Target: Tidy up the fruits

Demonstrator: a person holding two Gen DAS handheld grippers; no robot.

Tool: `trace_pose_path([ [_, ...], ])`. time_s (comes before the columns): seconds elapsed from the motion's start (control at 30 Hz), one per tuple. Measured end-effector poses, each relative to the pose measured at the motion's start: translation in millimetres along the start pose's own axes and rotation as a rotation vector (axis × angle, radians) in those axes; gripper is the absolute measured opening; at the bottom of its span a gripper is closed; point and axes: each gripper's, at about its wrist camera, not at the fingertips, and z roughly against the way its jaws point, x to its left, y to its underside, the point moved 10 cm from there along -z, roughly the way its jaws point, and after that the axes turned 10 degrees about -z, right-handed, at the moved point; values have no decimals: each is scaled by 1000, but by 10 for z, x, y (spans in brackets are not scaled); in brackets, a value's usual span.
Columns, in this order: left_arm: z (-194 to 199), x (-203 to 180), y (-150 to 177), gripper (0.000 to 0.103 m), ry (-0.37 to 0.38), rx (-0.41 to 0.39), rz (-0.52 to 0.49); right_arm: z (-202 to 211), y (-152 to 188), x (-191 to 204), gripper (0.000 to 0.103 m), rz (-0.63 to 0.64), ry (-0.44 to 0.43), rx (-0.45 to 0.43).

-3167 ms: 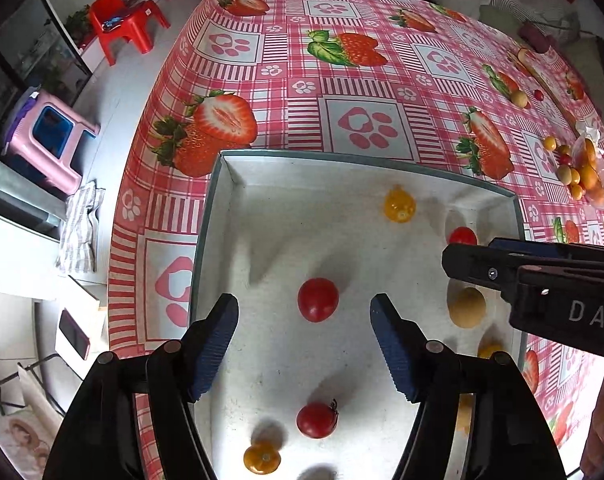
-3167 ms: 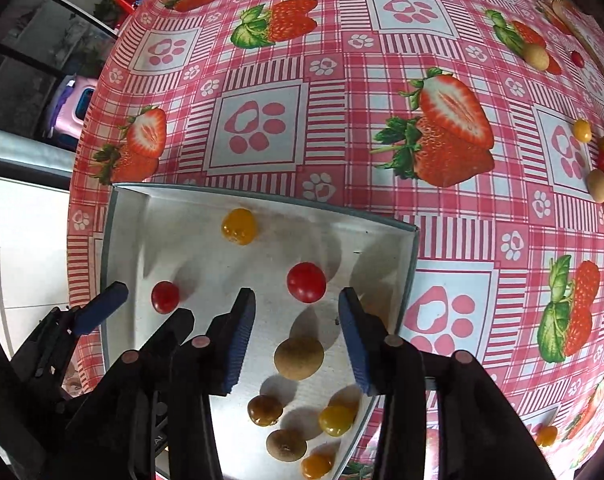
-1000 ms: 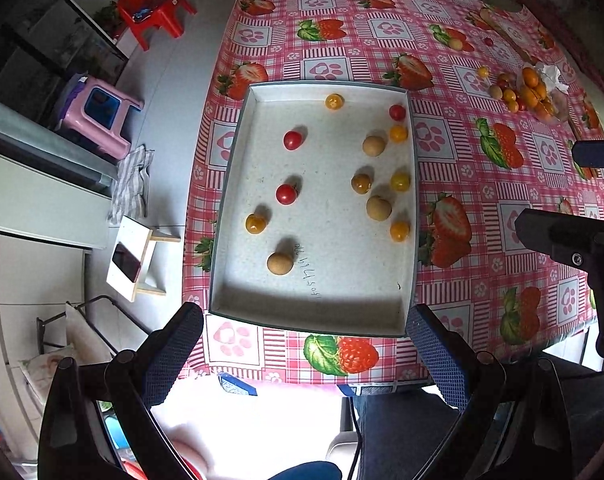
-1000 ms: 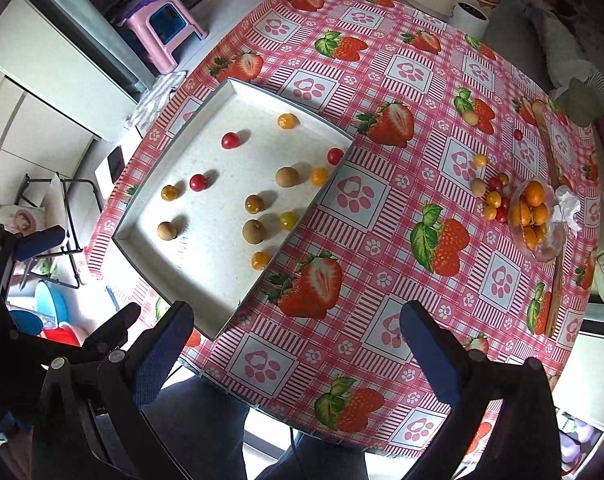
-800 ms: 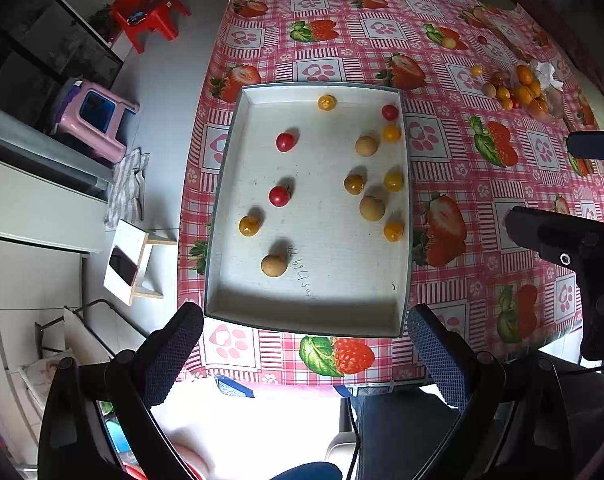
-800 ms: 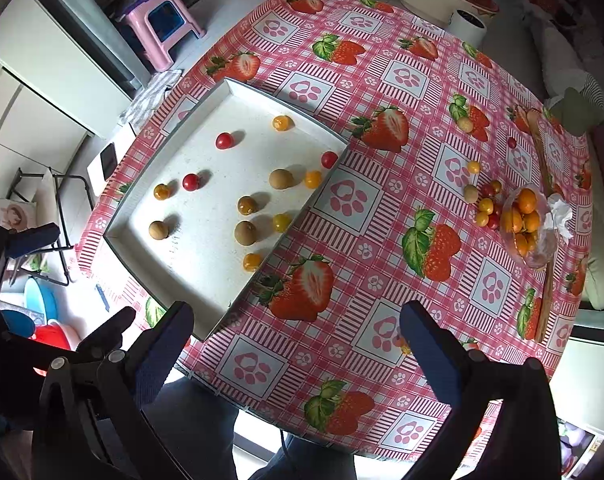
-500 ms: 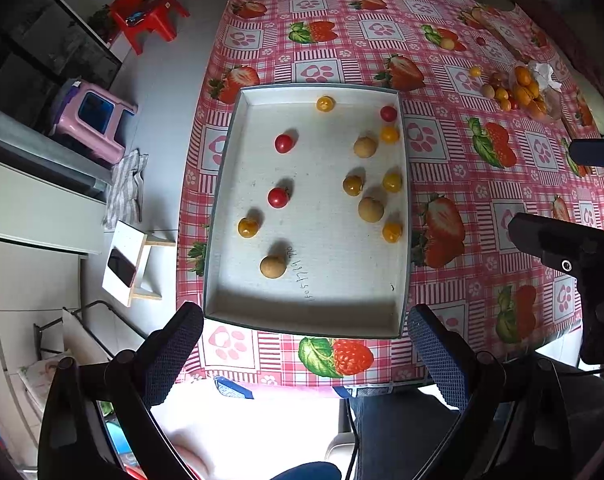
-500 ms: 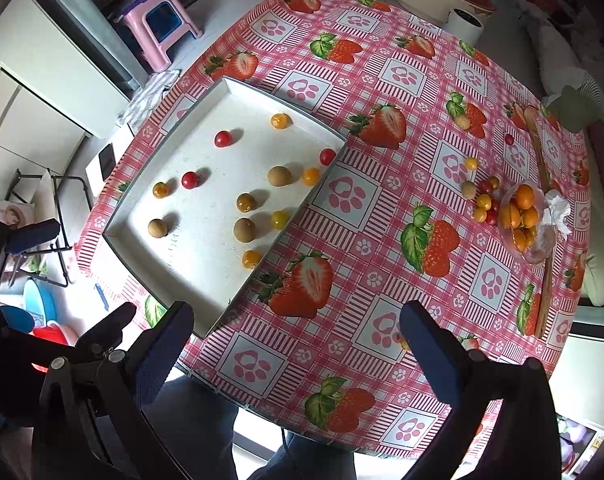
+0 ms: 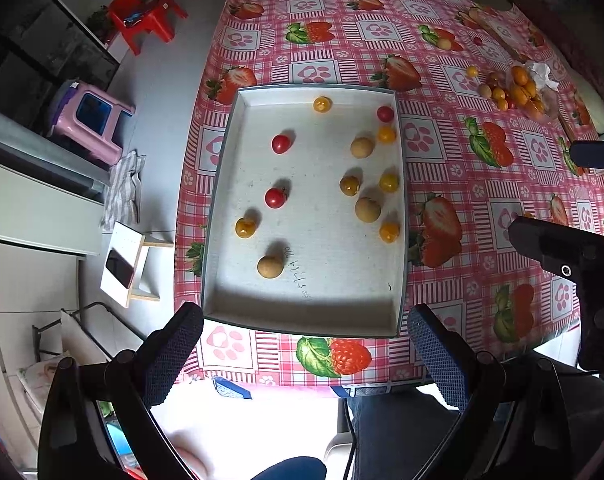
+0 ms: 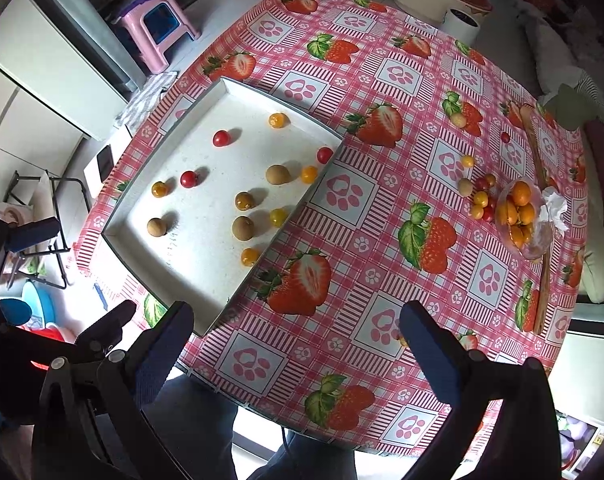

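A white tray [image 9: 309, 304] [image 10: 206, 280] lies on the strawberry tablecloth and holds several small fruits: red cherry tomatoes [image 9: 276, 198], yellow ones [image 9: 389, 183] and tan round fruits [image 9: 270, 267] [image 10: 243, 227]. More fruit sits in a heap [image 10: 481, 196] beside a clear bag of oranges [image 10: 519, 212] at the table's far right. My left gripper [image 9: 305, 350] hangs open and high above the tray's near edge, holding nothing. My right gripper [image 10: 296, 340] is open too, high over the tablecloth right of the tray. The right gripper's body [image 9: 573, 256] shows at the left wrist view's right edge.
A lone tan fruit [image 10: 458, 120] and a red one [image 10: 505, 137] lie on the cloth at the far side. A wooden stick [image 10: 541, 216] runs along the right edge. A pink stool [image 10: 158, 24], a red chair [image 9: 142, 20] and white cabinets stand left of the table. A person's legs [image 10: 206, 432] are below.
Since 3.2 s ago both grippers rose from inside the tray to high above the table and opened wider. Over the last second they have barely shifted. The fruits lie as before.
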Motion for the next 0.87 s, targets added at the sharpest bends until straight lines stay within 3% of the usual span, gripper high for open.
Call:
trace_pose_path([
  [0.87,25,11,-39,103,13,-24,-7,15,11,38,103,-16,0,3],
])
